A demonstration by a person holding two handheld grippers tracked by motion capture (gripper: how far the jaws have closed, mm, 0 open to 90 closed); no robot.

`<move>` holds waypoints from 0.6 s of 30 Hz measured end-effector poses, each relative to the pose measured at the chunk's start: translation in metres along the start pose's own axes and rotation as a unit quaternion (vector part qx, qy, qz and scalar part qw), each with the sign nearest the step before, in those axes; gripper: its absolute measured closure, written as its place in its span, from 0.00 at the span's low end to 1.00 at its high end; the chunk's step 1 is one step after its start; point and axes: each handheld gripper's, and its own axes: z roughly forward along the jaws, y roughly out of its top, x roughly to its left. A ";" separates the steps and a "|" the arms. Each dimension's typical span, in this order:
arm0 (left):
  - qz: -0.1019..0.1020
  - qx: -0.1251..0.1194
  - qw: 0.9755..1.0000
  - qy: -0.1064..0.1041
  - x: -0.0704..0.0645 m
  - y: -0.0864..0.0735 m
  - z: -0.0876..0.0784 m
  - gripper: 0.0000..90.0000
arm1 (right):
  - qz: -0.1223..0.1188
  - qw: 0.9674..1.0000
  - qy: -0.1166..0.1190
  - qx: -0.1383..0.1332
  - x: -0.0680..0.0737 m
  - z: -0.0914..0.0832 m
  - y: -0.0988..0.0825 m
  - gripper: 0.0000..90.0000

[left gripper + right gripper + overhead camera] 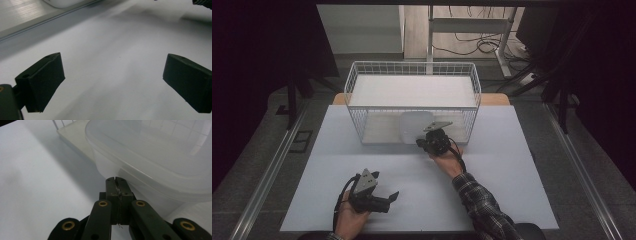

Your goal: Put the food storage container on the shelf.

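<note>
Just ahead of the right gripper (117,179), a translucent plastic container (155,160) stands on the white counter (492,165), against the near side of a white wire basket (357,75). This gripper's two black jaws are pressed flat together, tips at the container's lower wall; whether they actually touch it is hard to tell from the right gripper view. In the high view the right gripper (422,143) sits at the container's (412,125) near edge, with its grey plate angled above it. Well back from there, toward the person, the left gripper (393,198) is held low over the bare counter, its jaws spread wide with nothing between them, the left hand (349,220) wrapped around its body.
</note>
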 end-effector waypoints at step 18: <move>-0.020 -0.006 1.000 -0.017 0.004 0.000 -0.001 0.04 | 0.009 1.000 -0.015 -0.004 -0.010 0.014 0.013 0.99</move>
